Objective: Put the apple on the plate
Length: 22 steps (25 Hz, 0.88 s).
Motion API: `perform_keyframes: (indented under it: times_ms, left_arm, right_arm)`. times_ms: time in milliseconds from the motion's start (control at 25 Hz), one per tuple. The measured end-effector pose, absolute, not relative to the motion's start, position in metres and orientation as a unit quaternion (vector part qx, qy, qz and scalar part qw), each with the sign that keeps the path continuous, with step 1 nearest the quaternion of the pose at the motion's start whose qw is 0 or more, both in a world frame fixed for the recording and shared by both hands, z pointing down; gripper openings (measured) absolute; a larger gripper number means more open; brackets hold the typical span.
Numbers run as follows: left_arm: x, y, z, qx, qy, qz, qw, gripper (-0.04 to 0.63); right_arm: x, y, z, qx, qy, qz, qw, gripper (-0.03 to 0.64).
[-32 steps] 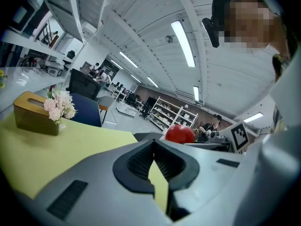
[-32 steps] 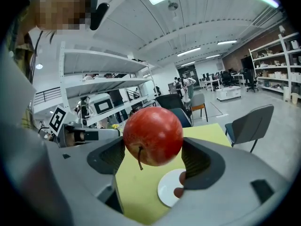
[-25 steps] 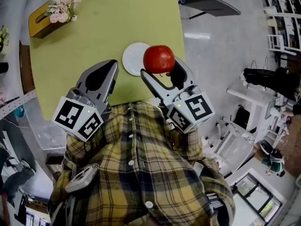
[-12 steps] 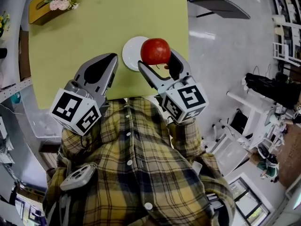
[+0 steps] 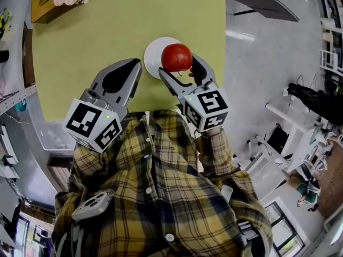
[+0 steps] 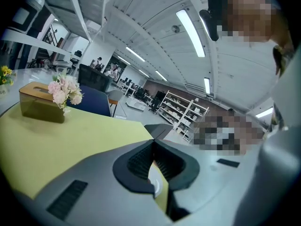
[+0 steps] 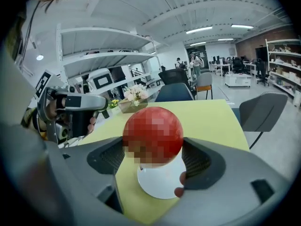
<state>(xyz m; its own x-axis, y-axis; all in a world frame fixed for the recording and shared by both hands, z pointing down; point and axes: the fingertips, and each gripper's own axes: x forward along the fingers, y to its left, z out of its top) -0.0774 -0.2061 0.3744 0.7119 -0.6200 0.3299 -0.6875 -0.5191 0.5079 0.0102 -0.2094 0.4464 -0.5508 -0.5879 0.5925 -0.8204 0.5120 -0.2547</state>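
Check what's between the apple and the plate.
Nothing. The right gripper view shows the apple held clear of the bare plate, with no object between them.

**Obscured and cropped items**

- Plate (image 5: pixel 152 58): in the head view, its right part is covered by the apple (image 5: pixel 177 57) and the right claw (image 5: pixel 177 65). In the left gripper view, only a white sliver shows between the pads of the left claw (image 6: pixel 153 145), whose tips are together.
- Apple: skin detail is lost under mosaic in the right gripper view.
- Flower box (image 5: pixel 47 8): cut off by the top edge.
- Tabletop (image 5: pixel 107 31): near edge hidden by both claws and the plaid shirt (image 5: pixel 161 186).
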Motion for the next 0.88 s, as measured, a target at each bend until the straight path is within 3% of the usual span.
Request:
perform_keyframes:
  times_ms: [880]
  left_arm:
    - [-0.083, -0.203, 0.415, 0.843, -0.403, 0.064, 0.351, 0.008]
  right_arm:
    - [0.005, -0.210, 0.537, 0.405, -0.823, 0.286, 0.279, 0.373]
